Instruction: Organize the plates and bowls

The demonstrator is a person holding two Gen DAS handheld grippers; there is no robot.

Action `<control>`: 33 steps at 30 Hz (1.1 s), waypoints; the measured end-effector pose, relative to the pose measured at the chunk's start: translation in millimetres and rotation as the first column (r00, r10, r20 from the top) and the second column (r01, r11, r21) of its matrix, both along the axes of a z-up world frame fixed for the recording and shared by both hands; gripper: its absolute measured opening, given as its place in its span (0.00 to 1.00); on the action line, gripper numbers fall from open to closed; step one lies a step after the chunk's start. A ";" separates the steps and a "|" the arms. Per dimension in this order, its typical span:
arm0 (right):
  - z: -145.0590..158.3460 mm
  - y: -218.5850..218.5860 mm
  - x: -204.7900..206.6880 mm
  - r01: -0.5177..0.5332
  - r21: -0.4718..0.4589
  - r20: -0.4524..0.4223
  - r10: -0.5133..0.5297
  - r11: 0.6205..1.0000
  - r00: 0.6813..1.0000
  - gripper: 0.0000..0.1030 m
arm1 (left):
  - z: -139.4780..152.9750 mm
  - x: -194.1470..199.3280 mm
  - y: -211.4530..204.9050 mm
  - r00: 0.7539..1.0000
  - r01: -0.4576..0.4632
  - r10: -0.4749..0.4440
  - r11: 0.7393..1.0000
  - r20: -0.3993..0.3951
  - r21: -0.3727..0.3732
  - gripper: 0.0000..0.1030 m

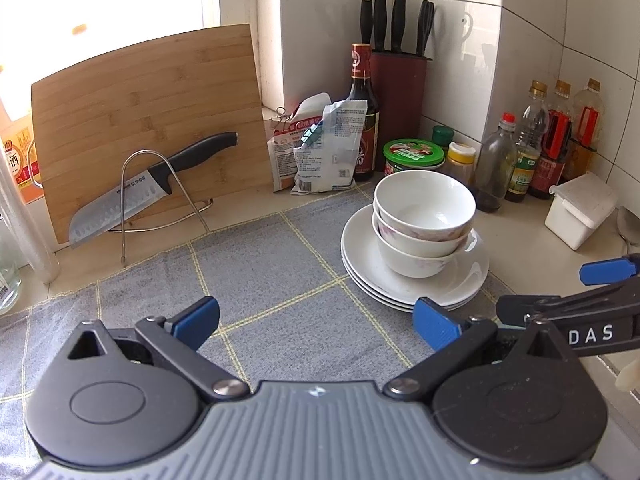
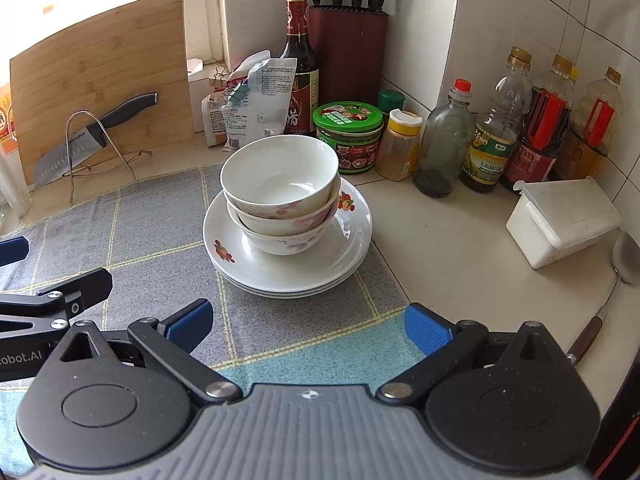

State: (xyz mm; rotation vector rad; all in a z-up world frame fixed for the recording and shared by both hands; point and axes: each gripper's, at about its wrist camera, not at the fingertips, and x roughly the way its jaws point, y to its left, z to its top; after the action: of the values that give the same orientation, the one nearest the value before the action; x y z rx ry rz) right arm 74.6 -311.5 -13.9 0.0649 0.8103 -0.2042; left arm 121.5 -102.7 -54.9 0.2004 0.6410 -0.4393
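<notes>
Nearest to me, my left claw gapes wide with nothing between its blue pads, hovering over the grey checked cloth that covers the worktop. My right claw is just as wide and just as empty, hanging over the same cloth, where a turquoise band runs close beneath it. Each camera catches the other claw at its edge: the right one pokes in low on the right of the left view, the left one low on the left of the right view.

Beyond the pads sits the stack of plates, three by the rims I can count, at the cloth's far right corner, with three nested bowls on top. Only the right view shows the red fruit prints on the top plate and the pink flowers on the bowls; only it shows the long ladle lying by the white lidded box.

Left of the stack the cloth lies bare and roomy. Behind it stand a green-lidded jar, sauce bottles and a knife block against the tiles. Far left, a kitchen knife rests in a wire rack before a bamboo cutting board.
</notes>
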 end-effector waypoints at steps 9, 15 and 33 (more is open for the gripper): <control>3.1 -1.7 0.8 -0.002 -0.009 0.004 0.002 1.000 1.000 1.00 | 2.1 1.4 -1.1 1.000 -0.003 0.003 1.000 0.005 0.004 0.99; 4.7 -1.2 1.7 -0.004 -0.015 0.007 0.004 1.000 1.000 1.00 | 3.3 1.6 -1.7 1.000 -0.008 0.008 1.000 0.006 0.003 0.99; 6.7 -0.5 0.0 -0.004 -0.029 0.010 0.004 1.000 1.000 1.00 | 4.7 1.6 -2.2 1.000 -0.014 0.014 1.000 0.004 -0.007 0.99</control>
State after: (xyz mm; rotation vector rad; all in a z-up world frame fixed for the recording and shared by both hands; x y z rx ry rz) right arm 74.6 -312.0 -7.2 0.0367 0.7976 -0.2118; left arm 123.1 -104.8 -50.2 0.1899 0.6360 -0.4275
